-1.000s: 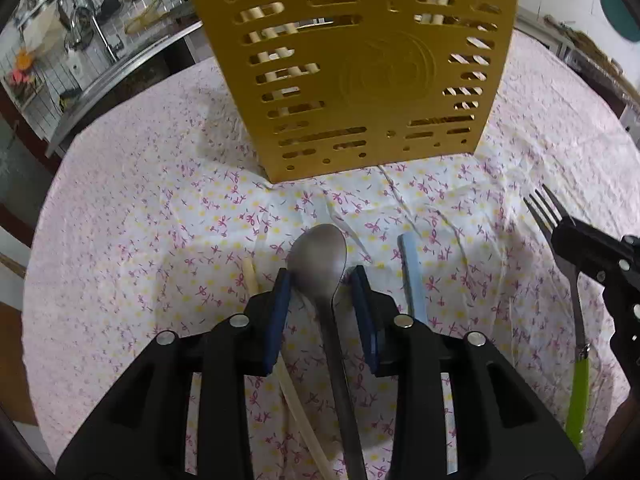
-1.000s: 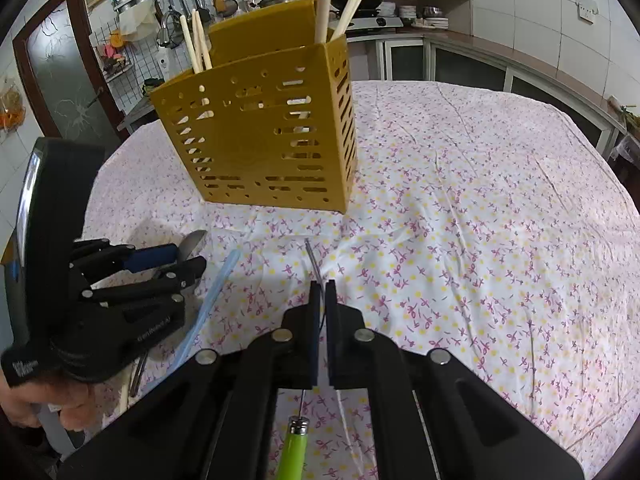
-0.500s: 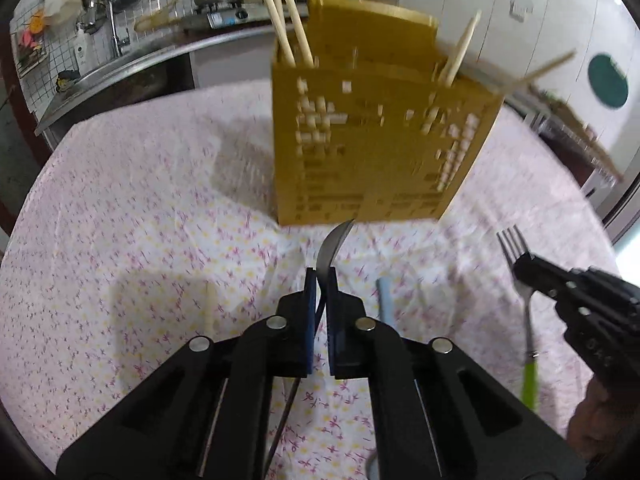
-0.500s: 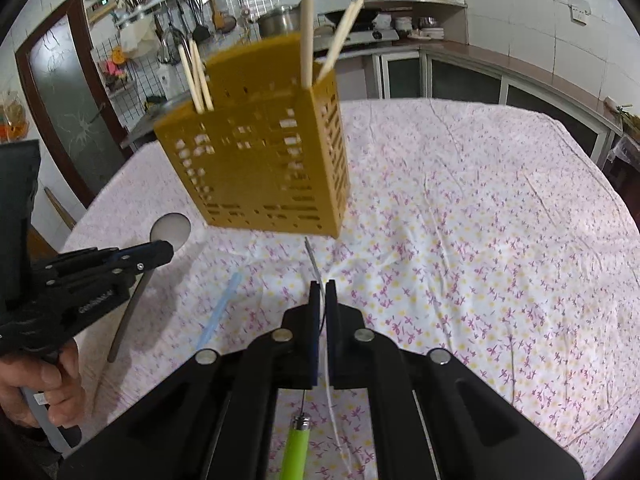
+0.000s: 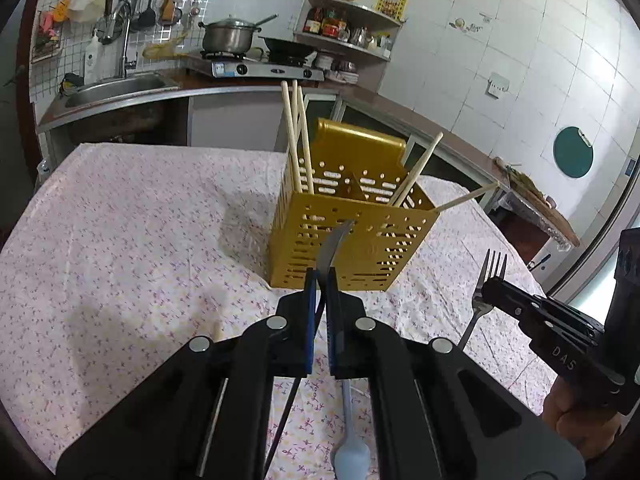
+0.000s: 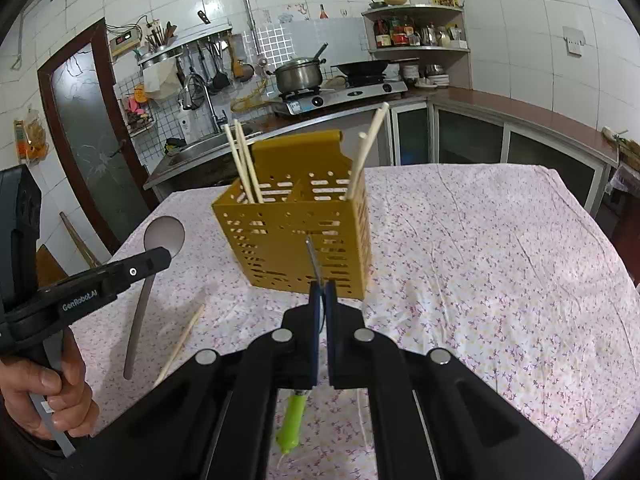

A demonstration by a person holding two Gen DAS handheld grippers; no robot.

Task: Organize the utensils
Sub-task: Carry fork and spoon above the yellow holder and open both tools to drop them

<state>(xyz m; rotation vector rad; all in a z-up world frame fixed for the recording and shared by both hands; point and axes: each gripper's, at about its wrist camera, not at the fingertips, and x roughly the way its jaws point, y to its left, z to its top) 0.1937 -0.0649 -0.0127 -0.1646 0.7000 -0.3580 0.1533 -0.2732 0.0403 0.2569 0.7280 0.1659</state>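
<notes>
Left gripper (image 5: 323, 276) clenched on spoon (image 6: 163, 234), right gripper (image 6: 319, 286) clenched on fork (image 5: 491, 270); both lifted off cloth, short of caddy (image 5: 352, 236). Long axes running forward and up toward caddy's near wall; open top higher and beyond. Left seemingly nearer. Blue spoon (image 5: 351, 454) and chopstick (image 6: 180, 344) lying well short of caddy.

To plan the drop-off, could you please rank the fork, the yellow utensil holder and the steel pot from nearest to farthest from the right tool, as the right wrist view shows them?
1. Fork: clamped in the right tool itself.
2. Yellow utensil holder: just ahead, on the table.
3. Steel pot: on the stove at the back counter.
</notes>
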